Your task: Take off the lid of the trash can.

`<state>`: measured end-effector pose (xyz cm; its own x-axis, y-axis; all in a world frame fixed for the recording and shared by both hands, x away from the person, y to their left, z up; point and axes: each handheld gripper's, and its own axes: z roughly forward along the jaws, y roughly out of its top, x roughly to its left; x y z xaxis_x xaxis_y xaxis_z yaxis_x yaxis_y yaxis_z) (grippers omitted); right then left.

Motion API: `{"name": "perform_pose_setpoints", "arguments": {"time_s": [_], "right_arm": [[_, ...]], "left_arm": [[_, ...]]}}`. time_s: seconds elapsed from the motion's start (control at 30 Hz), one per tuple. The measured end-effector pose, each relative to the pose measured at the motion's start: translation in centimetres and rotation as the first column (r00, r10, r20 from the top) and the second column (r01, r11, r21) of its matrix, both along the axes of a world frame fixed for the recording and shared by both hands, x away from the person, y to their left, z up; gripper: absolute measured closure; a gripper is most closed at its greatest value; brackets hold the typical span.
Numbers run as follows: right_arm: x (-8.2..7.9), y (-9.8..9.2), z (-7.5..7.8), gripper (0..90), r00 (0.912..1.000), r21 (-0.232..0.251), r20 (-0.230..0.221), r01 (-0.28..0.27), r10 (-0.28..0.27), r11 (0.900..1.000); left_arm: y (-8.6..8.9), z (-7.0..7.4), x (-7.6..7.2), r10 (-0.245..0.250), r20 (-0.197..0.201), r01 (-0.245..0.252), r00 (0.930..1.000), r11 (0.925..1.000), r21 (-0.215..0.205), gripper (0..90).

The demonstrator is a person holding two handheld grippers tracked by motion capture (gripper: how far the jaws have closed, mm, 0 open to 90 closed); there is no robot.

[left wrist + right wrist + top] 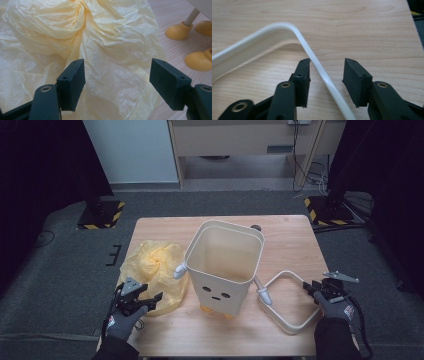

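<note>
A cream bin (225, 265) with a small face and yellow feet (176, 31) stands upright in the middle of the wooden table (295, 235). To its left lies a crumpled yellow plastic bag (152, 265). My left gripper (150, 294) hovers at the bag's near edge. Its jaws (117, 72) stand open, with the bag (112, 37) spread beyond them and nothing pinched. A white rectangular ring frame (285, 272) lies flat to the right of the bin. My right gripper (311, 289) is at its right side. The frame's thin rail (274, 26) runs between the jaws of my right gripper (325, 67), close to the left pad and apart from the right one.
The table's right edge is close beside my right hand. A small dark hole (256, 227) marks the table's far side behind the bin. Dark carpet surrounds the table, with striped stand bases (100, 215) at the far left and right.
</note>
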<state>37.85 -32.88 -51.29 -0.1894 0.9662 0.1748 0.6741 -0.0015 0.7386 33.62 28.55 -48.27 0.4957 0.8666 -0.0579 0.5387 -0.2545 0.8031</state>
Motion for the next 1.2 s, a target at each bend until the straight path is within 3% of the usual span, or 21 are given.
{"name": "perform_pose_setpoints", "arguments": {"time_s": [0.17,0.27,0.4,0.53,0.7,0.97,1.2], "right_arm": [[0.0,0.0,0.2,58.3,0.9998,-0.01,0.014,-0.016,0.016,1.0],[0.0,0.2,0.7,65.6,0.9995,-0.013,0.018,-0.026,0.026,1.0],[0.0,0.5,0.6,71.1,0.9987,-0.061,-0.014,-0.05,0.049,0.997],[0.0,0.5,0.4,71.3,0.9986,-0.089,-0.036,-0.041,0.038,0.995],[0.2,0.2,0.5,71.8,0.9994,-0.118,-0.02,-0.029,0.027,0.993],[-0.1,0.4,1.1,61.9,0.9993,-0.067,0.019,-0.032,0.033,0.997],[-0.5,0.4,1.8,53.3,0.999,-0.021,0.043,-0.011,0.012,1.0]], "left_arm": [[0.1,0.0,0.0,0.005,0.005,-0.005,1.0,0.9999,-0.013,27.8],[0.1,0.1,0.0,0.006,0.013,-0.006,0.9999,0.9999,-0.016,27.7],[0.1,0.2,-0.1,0.006,0.03,-0.005,0.9995,0.9998,-0.02,27.8],[0.3,0.4,-0.2,0.016,0.049,-0.015,0.9987,0.9993,-0.033,27.7],[0.4,0.9,-0.4,0.028,0.086,-0.023,0.9959,0.9984,-0.051,27.8],[1.1,2.0,-0.7,0.079,0.166,-0.063,0.9829,0.9931,-0.099,27.8],[1.5,3.0,-0.2,0.118,0.205,-0.096,0.9715,0.9889,-0.113,27.8]]}}
